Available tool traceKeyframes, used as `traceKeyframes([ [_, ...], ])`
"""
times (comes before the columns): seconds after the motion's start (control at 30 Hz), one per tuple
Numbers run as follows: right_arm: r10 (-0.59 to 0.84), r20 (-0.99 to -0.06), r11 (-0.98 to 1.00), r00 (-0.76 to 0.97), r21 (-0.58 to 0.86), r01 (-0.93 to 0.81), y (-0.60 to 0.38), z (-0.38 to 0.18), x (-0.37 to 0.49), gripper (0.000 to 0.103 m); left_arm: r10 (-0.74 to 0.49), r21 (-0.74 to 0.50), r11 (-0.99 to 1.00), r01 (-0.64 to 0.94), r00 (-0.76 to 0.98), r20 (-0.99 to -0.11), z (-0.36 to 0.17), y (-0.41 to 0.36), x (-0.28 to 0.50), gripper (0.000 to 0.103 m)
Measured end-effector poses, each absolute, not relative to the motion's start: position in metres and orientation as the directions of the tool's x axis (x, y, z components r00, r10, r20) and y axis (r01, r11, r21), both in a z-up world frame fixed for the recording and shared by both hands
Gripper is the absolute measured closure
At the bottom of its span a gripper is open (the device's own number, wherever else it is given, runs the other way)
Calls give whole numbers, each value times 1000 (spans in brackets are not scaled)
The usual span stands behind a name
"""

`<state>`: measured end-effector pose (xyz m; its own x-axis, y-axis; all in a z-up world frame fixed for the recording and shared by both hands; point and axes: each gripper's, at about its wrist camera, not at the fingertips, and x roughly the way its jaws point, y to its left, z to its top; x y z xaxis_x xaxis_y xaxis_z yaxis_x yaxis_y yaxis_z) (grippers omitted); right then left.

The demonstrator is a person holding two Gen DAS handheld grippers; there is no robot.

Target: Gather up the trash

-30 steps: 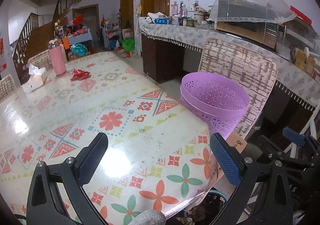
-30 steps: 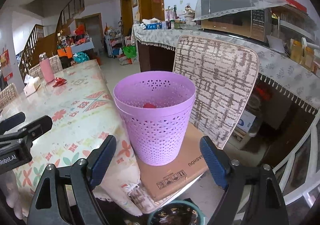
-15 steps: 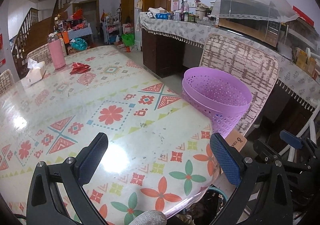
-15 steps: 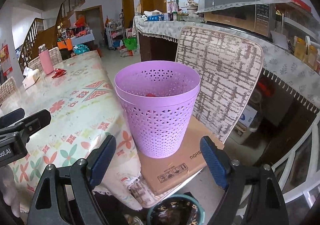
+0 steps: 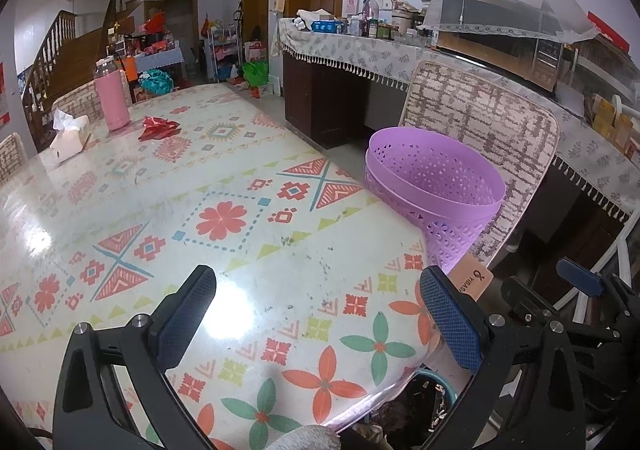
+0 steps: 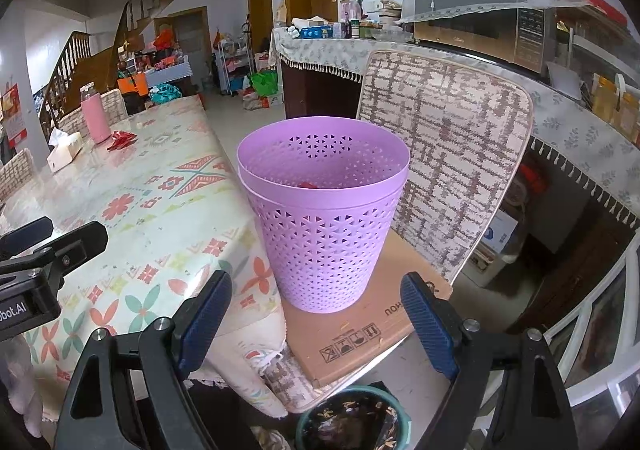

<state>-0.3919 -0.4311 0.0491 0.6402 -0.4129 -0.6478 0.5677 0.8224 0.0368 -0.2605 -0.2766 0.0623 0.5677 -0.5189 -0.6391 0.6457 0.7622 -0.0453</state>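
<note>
Tools (image 5: pixel 318 320) (image 6: pixel 316 314) both released and empty, purple bin (image 6: pixel 324 210) staged near right for red wrapper (image 5: pixel 158 127) far left on surface (image 5: pixel 240 250).

Left tongs (image 5: pixel 316 320) & right tongs (image 6: pixel 316 316) both angled downward, jaws spread wide, nothing btwn pads. Left tongs also visible at left edge of right view.
</note>
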Motion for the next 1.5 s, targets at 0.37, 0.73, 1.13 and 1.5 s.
traceKeyframes([
  [0.37, -410, -651, 822, 639, 39, 568, -430, 48, -390, 13, -511, -18, 761, 648, 582, -633, 61, -279, -265, 2],
  [0.73, -405, -655, 818, 638, 51, 573, -434, 45, -394, 13, -510, -12, 759, 651, 582, -633, 60, -280, -268, 2],
  [1.13, -404, -654, 817, 639, 57, 574, -435, 44, -396, 12, -512, -6, 754, 657, 582, -632, 62, -281, -272, 2],
  [1.5, -404, -655, 814, 639, 61, 577, -436, 43, -399, 12, -523, 7, 735, 678, 574, -630, 62, -282, -278, 2],
])
